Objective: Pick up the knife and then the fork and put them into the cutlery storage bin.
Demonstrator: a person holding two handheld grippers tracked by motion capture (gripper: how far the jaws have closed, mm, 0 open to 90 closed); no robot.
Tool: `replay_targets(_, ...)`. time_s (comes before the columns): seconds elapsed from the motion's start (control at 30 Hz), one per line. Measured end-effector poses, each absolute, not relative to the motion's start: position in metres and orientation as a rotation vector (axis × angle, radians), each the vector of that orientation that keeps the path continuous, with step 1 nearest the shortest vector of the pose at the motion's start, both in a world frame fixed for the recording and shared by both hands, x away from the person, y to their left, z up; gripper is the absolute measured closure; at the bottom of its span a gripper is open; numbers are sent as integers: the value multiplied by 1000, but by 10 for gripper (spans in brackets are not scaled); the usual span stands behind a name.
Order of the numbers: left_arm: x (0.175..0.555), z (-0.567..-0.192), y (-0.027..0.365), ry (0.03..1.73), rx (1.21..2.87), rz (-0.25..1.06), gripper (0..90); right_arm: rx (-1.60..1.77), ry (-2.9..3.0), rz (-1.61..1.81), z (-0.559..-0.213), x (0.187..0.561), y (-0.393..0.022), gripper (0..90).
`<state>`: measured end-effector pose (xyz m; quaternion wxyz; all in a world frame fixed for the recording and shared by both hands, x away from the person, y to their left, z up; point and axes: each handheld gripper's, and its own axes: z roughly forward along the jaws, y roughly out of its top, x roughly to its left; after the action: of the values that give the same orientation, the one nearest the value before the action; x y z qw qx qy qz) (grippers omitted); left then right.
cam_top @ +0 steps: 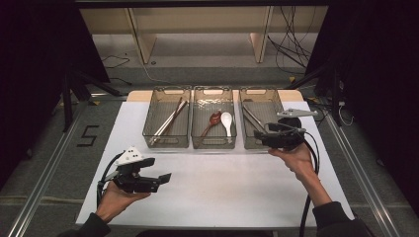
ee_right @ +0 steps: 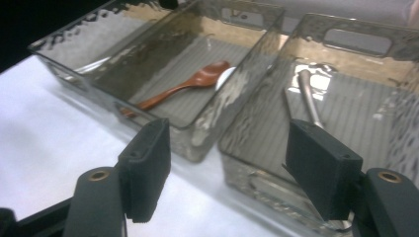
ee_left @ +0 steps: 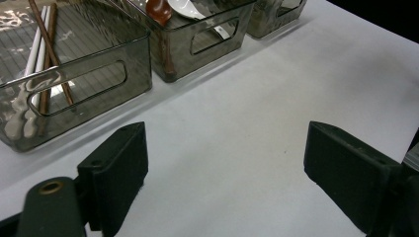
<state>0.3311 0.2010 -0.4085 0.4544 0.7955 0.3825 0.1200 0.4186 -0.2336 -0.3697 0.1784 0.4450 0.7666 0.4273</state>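
Three smoky clear bins in a row at the far side of the white bench (cam_top: 212,187). Landmark: the middle bin (cam_top: 213,144), holding a brown wooden spoon (cam_top: 213,120) and a white spoon (cam_top: 227,121) side by side. Left of it, the left bin (cam_top: 167,143) with chopsticks (cam_top: 169,122) lying slantwise, pale and dark ones together. Right of it, the right bin (cam_top: 257,144), with a metal utensil (ee_right: 309,101) lying lengthwise on its ribbed floor; kind of utensil hard to tell.

Right tool (cam_top: 261,134) held in a hand at the near rim of the right bin, just right of the middle bin, jaws wide and empty, pointing toward the bins; metal utensil beyond and between the jaws in the right gripper view, untouched. Left tool (cam_top: 163,178) held in a hand well to the near left of the middle bin, above bare bench, jaws wide apart, nothing between them.
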Motion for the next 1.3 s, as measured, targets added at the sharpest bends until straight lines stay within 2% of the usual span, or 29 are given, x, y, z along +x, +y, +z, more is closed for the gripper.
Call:
replay_targets(0.8,332,-408,201,939,1966,293,165,1200,2173,1328,-383,371,-229,285)
replay_targets(1.3,327,-406,203,931,1942,289,165,1184,2155,1384,-395,315,-245,274)
